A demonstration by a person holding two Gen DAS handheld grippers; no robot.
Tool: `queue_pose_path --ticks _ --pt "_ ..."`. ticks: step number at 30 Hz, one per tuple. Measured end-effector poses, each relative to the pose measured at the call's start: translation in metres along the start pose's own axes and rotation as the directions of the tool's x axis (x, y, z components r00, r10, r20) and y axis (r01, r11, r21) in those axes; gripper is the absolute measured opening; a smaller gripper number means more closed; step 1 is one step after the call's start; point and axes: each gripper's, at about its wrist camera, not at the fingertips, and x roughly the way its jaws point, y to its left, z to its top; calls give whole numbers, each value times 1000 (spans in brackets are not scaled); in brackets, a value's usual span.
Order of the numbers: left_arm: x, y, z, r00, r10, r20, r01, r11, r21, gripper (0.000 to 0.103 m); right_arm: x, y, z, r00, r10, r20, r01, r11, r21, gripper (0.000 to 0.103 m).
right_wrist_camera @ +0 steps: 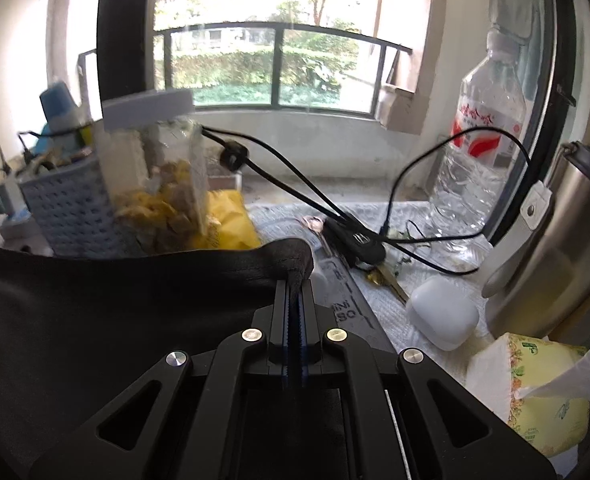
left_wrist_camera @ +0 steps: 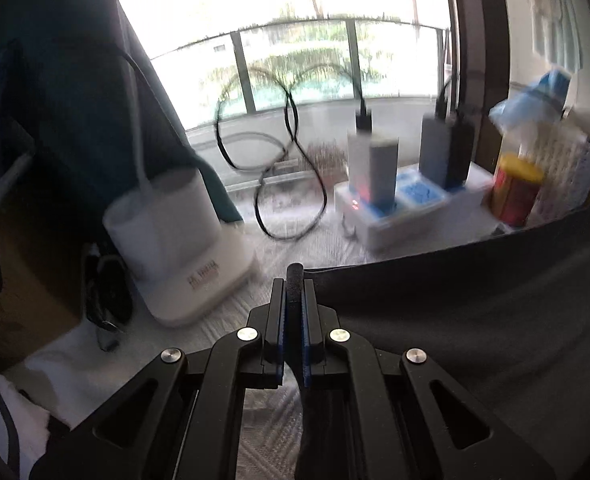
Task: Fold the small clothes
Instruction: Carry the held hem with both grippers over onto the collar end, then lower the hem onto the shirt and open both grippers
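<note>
Left wrist view: left gripper [left_wrist_camera: 294,286] fingers nearly together, clamped on corner of dark garment [left_wrist_camera: 475,320]; cloth stretched taut to right, above table [left_wrist_camera: 223,320]. White container [left_wrist_camera: 183,240] just beyond, left.

Right wrist view: right gripper [right_wrist_camera: 294,286] fingers pinched on other garment [right_wrist_camera: 115,300] corner; cloth spread leftward. White earbud case [right_wrist_camera: 443,316], steel flask [right_wrist_camera: 555,260] at right.

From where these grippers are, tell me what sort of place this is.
Probably a lived-in home, at a cluttered table by a balcony window. The balcony railing with greenery beyond, a water bottle, a tissue pack and a snack jar suggest it. Both grippers pinch a dark garment.
</note>
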Motion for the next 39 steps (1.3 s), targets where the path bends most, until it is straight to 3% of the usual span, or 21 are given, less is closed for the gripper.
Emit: queue_pose_path --ticks 5,9,11,12,13,14,15,16,26,39 --pt "13 2 3 998 18 -63 -18 1000 2 8 4 -20 -4 999 -45 -16 46 996 73 5" --pt "11 11 7 997 61 -49 -62 998 -15 8 0 -22 -6 999 -47 -14 48 996 78 7" --pt "9 19 9 996 61 -57 -63 997 -35 8 -2 -21 -7 999 -37 -22 38 997 70 18" --pt "7 22 9 997 57 -57 -60 997 -42 12 -2 -20 -6 999 -32 -24 33 997 68 31" --pt "2 26 7 997 56 -53 -59 997 -47 18 -5 -19 -6 999 -26 -25 28 997 67 44" --pt "-5 29 7 997 55 -45 -58 997 -50 36 -8 -18 -7 999 -24 -23 26 998 65 48" --pt "-10 32 8 998 53 -39 -55 997 -53 48 -11 -17 -7 999 -25 -20 26 998 64 49" --pt "-17 34 6 998 52 -31 -53 997 -55 50 -15 -16 -8 1000 -24 -20 26 998 64 49" --pt "-64 40 -15 998 48 -40 -51 997 -55 50 -54 -20 -26 999 -20 -27 22 997 70 49" --pt "-111 46 -76 996 -6 -89 -4 994 -111 50 -115 -17 -59 1000 -10 -17 11 996 85 49"
